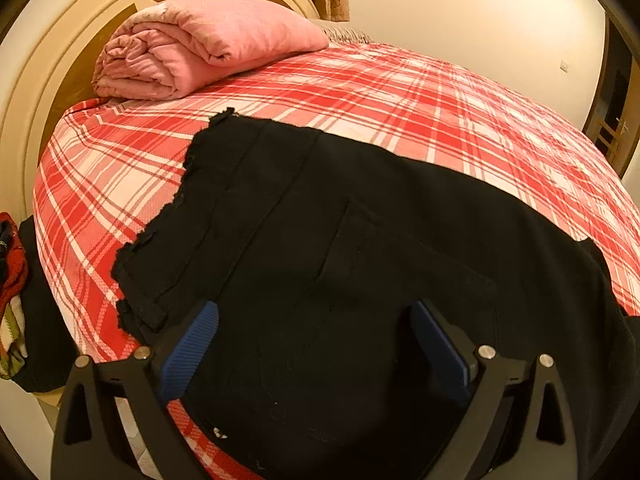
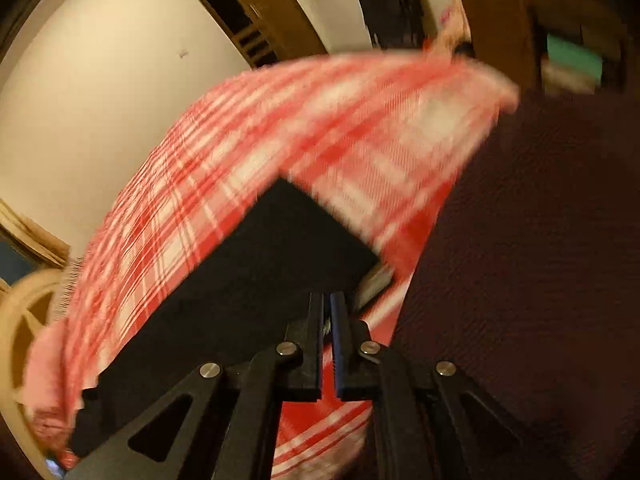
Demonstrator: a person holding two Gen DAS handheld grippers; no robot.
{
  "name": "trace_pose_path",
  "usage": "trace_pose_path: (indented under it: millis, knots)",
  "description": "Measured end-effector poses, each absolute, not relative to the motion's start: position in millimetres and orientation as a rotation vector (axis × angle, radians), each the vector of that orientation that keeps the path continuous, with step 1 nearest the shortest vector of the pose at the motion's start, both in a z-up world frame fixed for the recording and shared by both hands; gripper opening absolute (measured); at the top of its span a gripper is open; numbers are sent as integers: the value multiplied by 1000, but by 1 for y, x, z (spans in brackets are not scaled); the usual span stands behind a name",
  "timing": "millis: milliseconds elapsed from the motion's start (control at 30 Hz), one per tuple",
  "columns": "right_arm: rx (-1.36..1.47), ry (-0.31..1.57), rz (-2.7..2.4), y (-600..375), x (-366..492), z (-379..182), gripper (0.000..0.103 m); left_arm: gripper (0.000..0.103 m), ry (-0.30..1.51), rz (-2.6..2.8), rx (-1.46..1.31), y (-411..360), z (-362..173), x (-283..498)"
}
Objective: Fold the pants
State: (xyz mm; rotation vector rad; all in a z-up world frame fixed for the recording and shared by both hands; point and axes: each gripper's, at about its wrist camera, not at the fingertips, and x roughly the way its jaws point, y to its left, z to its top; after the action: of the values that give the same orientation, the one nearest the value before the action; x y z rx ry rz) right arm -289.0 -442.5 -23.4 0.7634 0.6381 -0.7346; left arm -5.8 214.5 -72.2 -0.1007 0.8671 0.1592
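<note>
Pants (image 1: 320, 248): lying flat on bed (image 1: 440, 100)
Left gripper (image 1: 312, 344): fingers hovering spread apart
Right gripper (image 2: 327, 344): fingers pressing together, seemingly empty
Next: gripping 1 edge

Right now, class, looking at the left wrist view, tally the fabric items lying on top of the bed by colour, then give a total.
Black: 1, the pants
Pink: 1, the folded blanket
Red and white plaid: 1, the bedcover
Total: 3
</note>
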Motion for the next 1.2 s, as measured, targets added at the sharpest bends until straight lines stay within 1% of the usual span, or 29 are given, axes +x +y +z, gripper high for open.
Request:
trace_pose_path:
  millis: [67, 100, 133, 267, 367, 433, 567, 600, 633, 667, 733, 833, 933, 967, 1000, 1100, 1167, 1200]
  knots:
    - [668, 627, -745, -448, -278, -9, 17, 99, 855, 174, -78, 210, -67, -8]
    - [639, 639, -738, -452, -270, -7, 33, 99, 834, 175, -60, 204, -62, -11]
    - [609, 663, -729, -453, -258, -5, 42, 99, 815, 167, -44, 198, -57, -14]
    - [504, 683, -554, -427, -207, -5, 42, 99, 729, 58, 10, 162, -34, -29]
    - [341, 695, -409, -376, -154, -9, 42, 99, 695, -4, 52, 133, -26, -39]
    - [256, 715, -322, -341, -122, -17, 42, 99, 696, -46, 22, 120, -26, -46]
    - [370, 732, -18, -295, -79, -23, 42, 99, 707, -79, 32, 111, -38, -58]
    - [384, 744, 47, -283, -68, -23, 45, 99, 700, -69, 57, 111, -40, -58]
    - [383, 766, 118, -268, -49, -22, 52, 99, 689, -49, 87, 114, -42, -58]
    - [375, 776, 156, -255, -37, -23, 56, 99, 677, -18, 112, 118, -44, -57]
    - [345, 777, 261, -227, -10, -19, 67, 99, 676, 35, 107, 133, -48, -52]
    - [272, 792, 445, -181, 36, -19, 68, 99, 697, 95, 59, 153, -57, -45]
    - [239, 839, 540, -145, 81, -34, 68, 99, 737, 166, 57, 171, -74, -34]
    - [234, 855, 547, -137, 96, -41, 68, 102, 746, 171, 49, 174, -79, -31]
    - [242, 873, 566, -130, 110, -49, 68, 103, 737, 162, 10, 180, -82, -33]
    - [275, 954, 632, -111, 129, -67, 68, 103, 750, 148, -72, 191, -84, -29]
    - [257, 1017, 651, -101, 134, -81, 68, 103, 744, 141, -59, 192, -84, -29]
    - [236, 1010, 655, -97, 132, -82, 69, 103, 741, 141, -47, 192, -83, -29]
